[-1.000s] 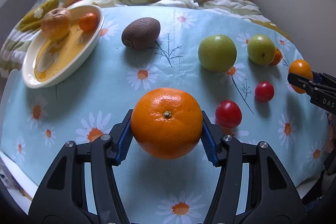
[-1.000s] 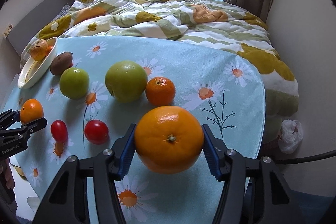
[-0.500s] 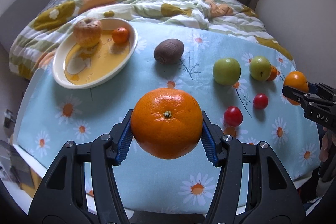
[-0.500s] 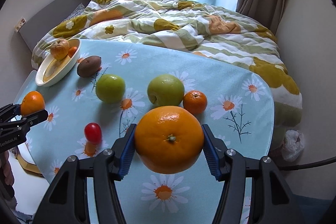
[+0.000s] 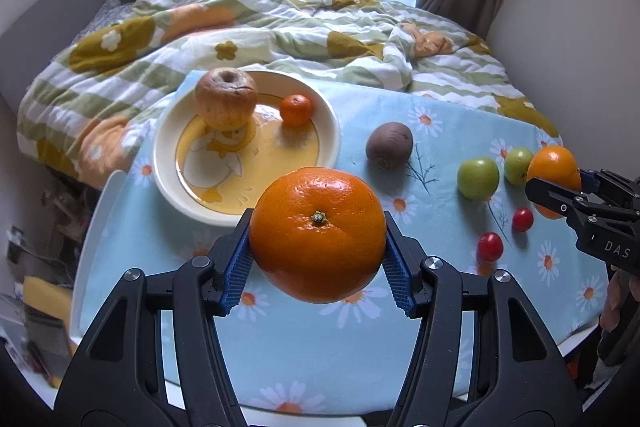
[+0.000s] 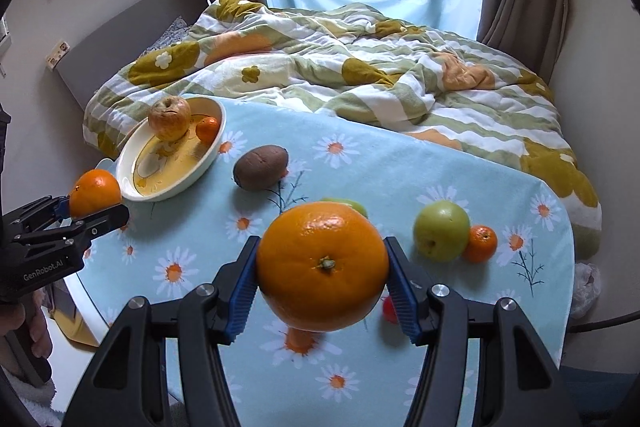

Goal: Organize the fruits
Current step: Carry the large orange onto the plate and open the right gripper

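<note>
Each hand carries a large orange clear of the table. The left gripper has its jaws clenched on the left orange, blue pads pressed to its two sides, stem end facing the camera. The right gripper grasps the right orange the same way.

Taking the yellow-centred plate as the landmark: the left orange hangs just in front of its near rim, a little toward the kiwi side. The right orange is well apart from the plate, beyond the kiwi and above the green apples. So the left hand is plainly the nearer, and its drop lies forward and slightly left of its jaws.

On the plate sit a wrinkled apple and a small tangerine along the far side; the near half is bare, which I judge roomy enough for one orange. Cherry tomatoes and the green apples lie far to the right of the plate.
</note>
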